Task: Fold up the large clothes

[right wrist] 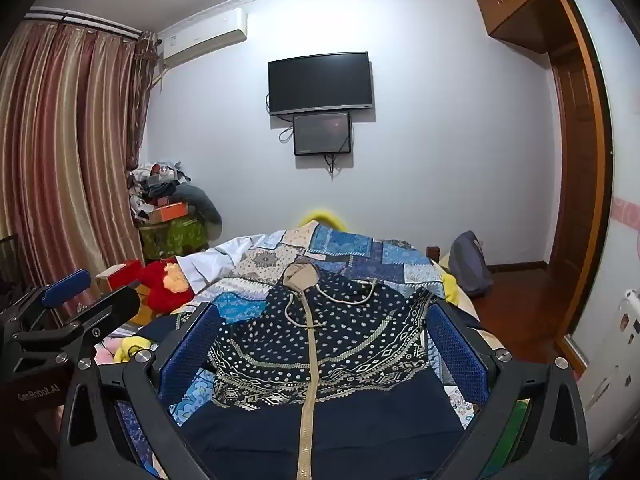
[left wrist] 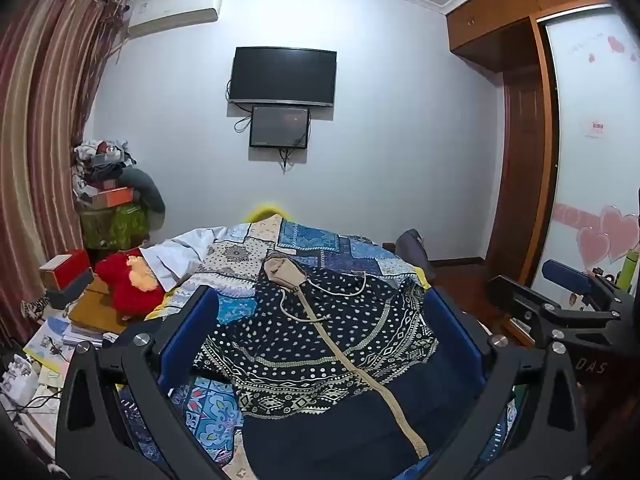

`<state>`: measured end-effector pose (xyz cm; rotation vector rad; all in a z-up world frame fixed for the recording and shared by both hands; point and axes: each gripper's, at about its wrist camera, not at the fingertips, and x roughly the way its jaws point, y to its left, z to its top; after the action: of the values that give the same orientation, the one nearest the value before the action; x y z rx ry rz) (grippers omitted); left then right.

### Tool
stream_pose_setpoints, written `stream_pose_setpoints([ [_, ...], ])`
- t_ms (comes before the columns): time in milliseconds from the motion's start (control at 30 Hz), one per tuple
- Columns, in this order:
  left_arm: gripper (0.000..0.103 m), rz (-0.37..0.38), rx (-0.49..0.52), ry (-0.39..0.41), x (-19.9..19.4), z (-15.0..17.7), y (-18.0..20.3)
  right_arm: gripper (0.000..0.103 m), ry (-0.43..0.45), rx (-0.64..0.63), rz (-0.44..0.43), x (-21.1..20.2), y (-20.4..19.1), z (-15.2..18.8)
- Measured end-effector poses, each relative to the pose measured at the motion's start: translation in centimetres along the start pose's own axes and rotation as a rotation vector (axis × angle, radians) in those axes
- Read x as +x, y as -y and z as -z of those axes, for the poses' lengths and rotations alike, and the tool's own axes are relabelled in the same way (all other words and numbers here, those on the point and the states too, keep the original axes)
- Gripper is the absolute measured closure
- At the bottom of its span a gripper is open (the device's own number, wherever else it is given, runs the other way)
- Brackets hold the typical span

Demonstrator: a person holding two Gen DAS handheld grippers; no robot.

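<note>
Bedroom with a patchwork bedspread (left wrist: 320,248) over the bed: nearest, the navy hooded jacket (right wrist: 320,344) lies flat on it, zipper up, beige hood towards the far wall. Both the left claw (left wrist: 320,332) and right claw (right wrist: 324,340) hover apart, empty, framing the jacket (neither touching it). Beyond, boxes (left wrist: 64,276) sit stacked beside a red plush toy (left wrist: 128,284); their contents are hidden. A television (right wrist: 320,82) hangs on the wall.
</note>
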<state>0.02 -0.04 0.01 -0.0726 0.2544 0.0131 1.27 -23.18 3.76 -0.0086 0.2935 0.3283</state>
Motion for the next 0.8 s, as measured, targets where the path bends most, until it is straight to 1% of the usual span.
stream_pose_setpoints([
  [133, 0.000, 0.012, -0.011, -0.008, 0.0, -0.1, -0.1, 0.000, -0.005, 0.006, -0.004, 0.0, 0.1, 0.0],
  [267, 0.000, -0.001, -0.010, 0.001, -0.9, -0.8, -0.4, 0.000, -0.007, 0.010, -0.005, 0.1, 0.3, 0.1],
  [467, 0.000, -0.010, -0.008, -0.005, 0.1, 0.0, -0.4, 0.000, -0.011, 0.014, -0.007, 0.3, 0.7, -0.1],
  [567, 0.000, -0.014, -0.002, 0.002, 0.2, 0.1, -0.3, 0.000, -0.011, 0.017, -0.002, 0.7, 1.1, 0.4],
  [667, 0.000, -0.015, -0.002, 0.006, 0.2, 0.2, -0.3, 0.000, -0.014, 0.026, 0.009, -0.3, 0.9, 0.0],
  [800, 0.000, -0.008, 0.000, 0.004, 0.2, 0.4, -0.3, 0.000, -0.016, 0.029, 0.010, -0.3, 0.9, -0.1],
])
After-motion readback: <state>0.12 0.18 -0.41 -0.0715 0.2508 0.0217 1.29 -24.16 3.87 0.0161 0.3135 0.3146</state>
